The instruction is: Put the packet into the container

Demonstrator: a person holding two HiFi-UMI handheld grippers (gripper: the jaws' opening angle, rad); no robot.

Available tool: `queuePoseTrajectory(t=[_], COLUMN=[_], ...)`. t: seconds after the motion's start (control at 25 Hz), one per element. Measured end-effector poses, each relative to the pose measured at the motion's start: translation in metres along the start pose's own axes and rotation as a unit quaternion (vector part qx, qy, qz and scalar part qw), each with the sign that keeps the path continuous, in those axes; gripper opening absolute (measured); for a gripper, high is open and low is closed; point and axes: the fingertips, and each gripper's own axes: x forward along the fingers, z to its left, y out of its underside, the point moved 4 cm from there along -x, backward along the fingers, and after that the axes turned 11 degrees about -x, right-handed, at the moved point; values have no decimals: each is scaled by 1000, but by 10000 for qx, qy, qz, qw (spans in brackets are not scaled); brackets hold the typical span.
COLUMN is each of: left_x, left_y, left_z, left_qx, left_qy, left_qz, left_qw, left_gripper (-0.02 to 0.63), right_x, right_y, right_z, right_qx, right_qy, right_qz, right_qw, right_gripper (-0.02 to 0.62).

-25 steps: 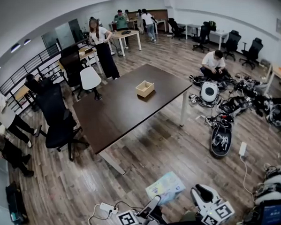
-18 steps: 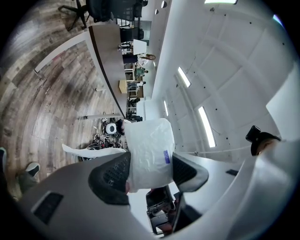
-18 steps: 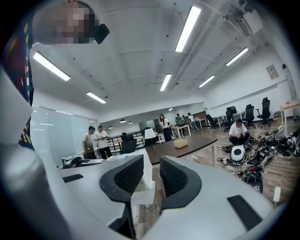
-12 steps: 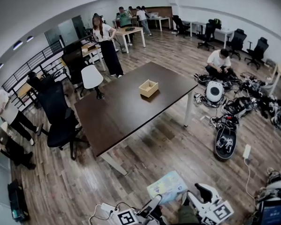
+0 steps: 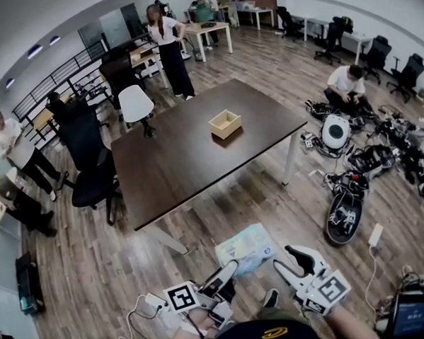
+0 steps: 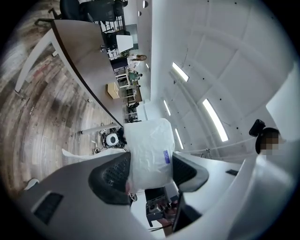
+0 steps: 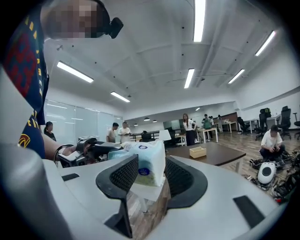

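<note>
Fingers (image 6: pixel 110 177) of the left gripper (image 6: pixel 150 171) clamp the tissue packet (image 5: pixel 246 247), 6 o'clock from the container (image 5: pixel 225 123); jaws of the right gripper (image 7: pixel 149 171), just opening, straddle it; seemingly soft, light, best pinched mid-body

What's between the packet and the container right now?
In the head view, only bare wood floor, then bare dark tabletop, separates the packet from the container.

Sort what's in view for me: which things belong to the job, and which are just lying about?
Job: packet, clamped in the left gripper; container, on the table.
Lying about: white chair; black office chair; power strip.
</note>
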Motion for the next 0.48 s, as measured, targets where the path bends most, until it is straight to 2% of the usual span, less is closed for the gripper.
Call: queuePoseTrajectory(t=[0.16, 0.36, 0.48], left_x=[41, 75, 89], left_y=[-3, -6, -6], left_z=[-6, -10, -7], left_qx=[2, -100, -139], left_qy=[82, 108, 24], left_qz=[70, 256, 372], left_qw=[9999, 9996, 9992], left_gripper=[249, 249, 249], right_x=[9, 18, 23], right_y=[3, 8, 9], right_z=[-31, -62, -74], right_qx=[-166, -131, -278], right_qy=[-304, -532, -682], right_qz=[-40, -102, -108], right_qw=[9994, 9984, 9972], right_gripper=[170, 246, 253])
